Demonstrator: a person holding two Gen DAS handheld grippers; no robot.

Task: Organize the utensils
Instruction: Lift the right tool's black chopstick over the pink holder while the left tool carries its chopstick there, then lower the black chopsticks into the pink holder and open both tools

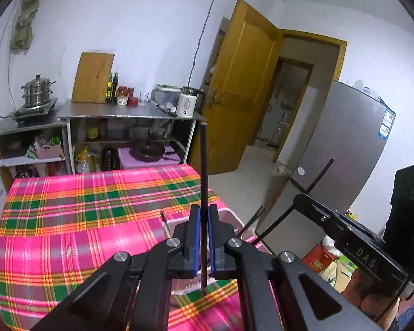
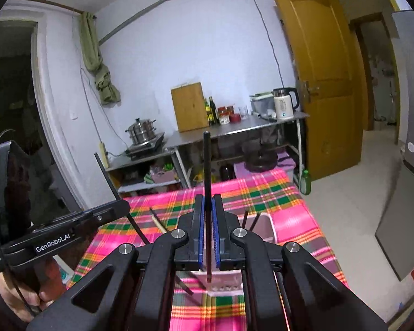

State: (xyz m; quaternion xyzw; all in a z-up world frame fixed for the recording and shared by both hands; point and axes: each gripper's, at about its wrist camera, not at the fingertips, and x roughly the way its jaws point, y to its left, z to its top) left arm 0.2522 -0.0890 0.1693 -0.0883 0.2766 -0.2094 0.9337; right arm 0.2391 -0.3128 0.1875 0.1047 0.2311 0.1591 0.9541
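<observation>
**Both claws gripping chopsticks above the plaid surface**

The left claw [image 1: 203, 215] is clamping a dark chopstick [image 1: 203, 165], holding it upright over the pink plaid surface [image 1: 69, 220]. Just beyond it, a pink basket [image 2: 265, 229] is sitting with more sticks inside. The right claw [image 2: 207, 207] is pinching another dark chopstick [image 2: 207, 165] upright, near the basket.
</observation>
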